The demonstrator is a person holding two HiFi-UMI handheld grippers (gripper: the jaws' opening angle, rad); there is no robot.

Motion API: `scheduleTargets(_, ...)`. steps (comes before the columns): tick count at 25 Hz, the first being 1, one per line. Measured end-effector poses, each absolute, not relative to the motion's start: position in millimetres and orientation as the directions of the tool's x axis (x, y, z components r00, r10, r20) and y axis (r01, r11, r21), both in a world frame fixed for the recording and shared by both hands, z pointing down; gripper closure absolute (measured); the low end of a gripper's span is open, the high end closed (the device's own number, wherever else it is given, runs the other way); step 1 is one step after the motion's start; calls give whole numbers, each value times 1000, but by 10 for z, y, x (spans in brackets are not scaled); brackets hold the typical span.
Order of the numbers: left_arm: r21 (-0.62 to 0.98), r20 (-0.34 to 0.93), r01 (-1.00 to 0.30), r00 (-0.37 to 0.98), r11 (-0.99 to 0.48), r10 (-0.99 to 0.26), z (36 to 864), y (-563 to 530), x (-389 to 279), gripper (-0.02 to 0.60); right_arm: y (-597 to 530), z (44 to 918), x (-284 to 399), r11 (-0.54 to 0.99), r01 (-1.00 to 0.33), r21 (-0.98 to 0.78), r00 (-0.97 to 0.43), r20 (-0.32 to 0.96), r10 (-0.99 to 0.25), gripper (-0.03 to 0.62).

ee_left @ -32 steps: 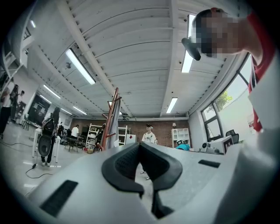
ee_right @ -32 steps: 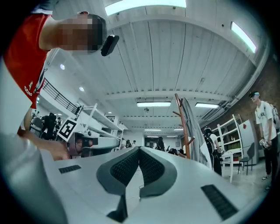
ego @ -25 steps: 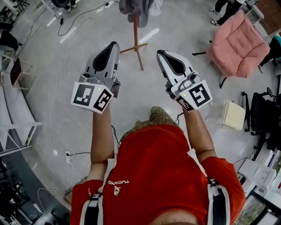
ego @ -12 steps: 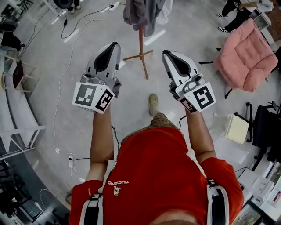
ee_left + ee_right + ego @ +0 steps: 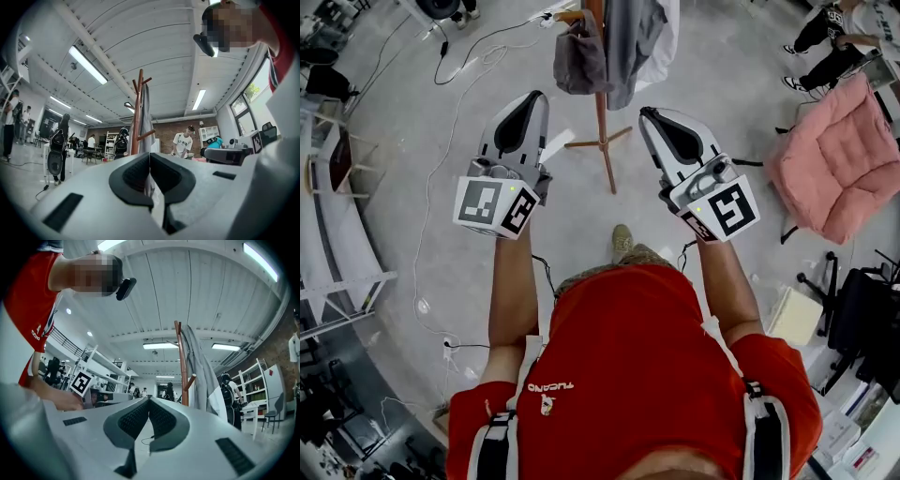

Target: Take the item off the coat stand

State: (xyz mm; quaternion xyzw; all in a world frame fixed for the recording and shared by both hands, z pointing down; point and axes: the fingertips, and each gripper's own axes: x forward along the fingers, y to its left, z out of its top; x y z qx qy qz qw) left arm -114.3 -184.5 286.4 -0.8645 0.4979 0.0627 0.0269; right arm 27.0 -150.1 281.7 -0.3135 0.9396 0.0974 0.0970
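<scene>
Open floor (image 5: 581, 202) before coat stand (image 5: 602, 122)

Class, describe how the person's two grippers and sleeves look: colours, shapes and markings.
The left gripper and right gripper have pale grey tapering shells and black ribbed jaws. Each carries a white cube with black square markers. The shirt is red, short-sleeved.

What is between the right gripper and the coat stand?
Nothing, just bare floor. The head view shows it between the right gripper and the coat stand.
</scene>
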Motion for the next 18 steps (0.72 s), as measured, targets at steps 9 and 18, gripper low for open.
scheduleTargets(9,-11,-78,-903,429,-430,-900,3072,-2716,-1144,562,-2245,2858,399,807,-581,102,-803,-236,-548,569)
scheduleTargets(18,-55,1,-881,471,-470,-882,3397,-3376,-1101,394,-2522,2946,470,771,-631,85,-768,-212,-604,569)
